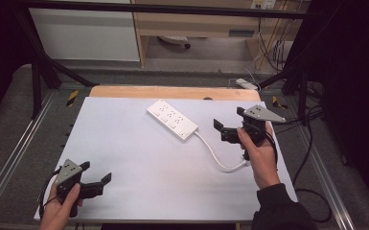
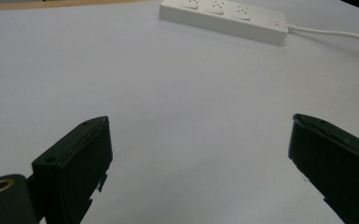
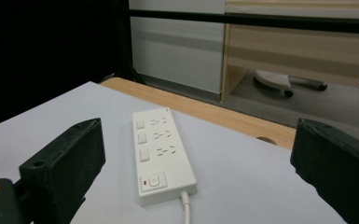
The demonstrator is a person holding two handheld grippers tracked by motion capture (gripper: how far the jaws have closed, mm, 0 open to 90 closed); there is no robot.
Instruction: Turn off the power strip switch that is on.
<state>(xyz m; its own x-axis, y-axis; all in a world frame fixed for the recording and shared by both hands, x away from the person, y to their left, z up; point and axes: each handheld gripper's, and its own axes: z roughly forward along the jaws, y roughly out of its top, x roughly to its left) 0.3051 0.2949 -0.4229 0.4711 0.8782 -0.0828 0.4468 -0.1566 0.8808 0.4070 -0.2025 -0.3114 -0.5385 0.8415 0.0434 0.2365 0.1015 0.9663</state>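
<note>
The white power strip [image 1: 172, 119] lies flat on the white table sheet [image 1: 139, 167], in the far middle of the table. In the high view its long axis runs diagonally, from the far left end down to the near right end. The cord end points toward the right gripper [image 1: 226, 130], and the white cable [image 1: 218, 160] leaves that end, curves toward the person and bends back to the right hand [image 1: 259, 155]. The strip carries 3 socket groups in a row along its length; in the right gripper view 3 small square switches sit beside them, and 1 larger switch with a red mark lies at the cord end [image 3: 153, 181]. All 3 sockets have nothing plugged in.

The right hand holds its gripper raised just right of the strip's cord end, jaws aimed left toward the strip. The jaws stand wide apart with nothing between them, and the right gripper view looks along the strip [image 3: 161, 151] from its cord end.

The left gripper [image 1: 97, 179] is held low at the near left corner of the sheet, well apart from the strip, aimed right and slightly away. Its jaws are also spread wide and grip nothing; its view shows bare sheet and the strip [image 2: 224, 18] far off at the top.
</note>
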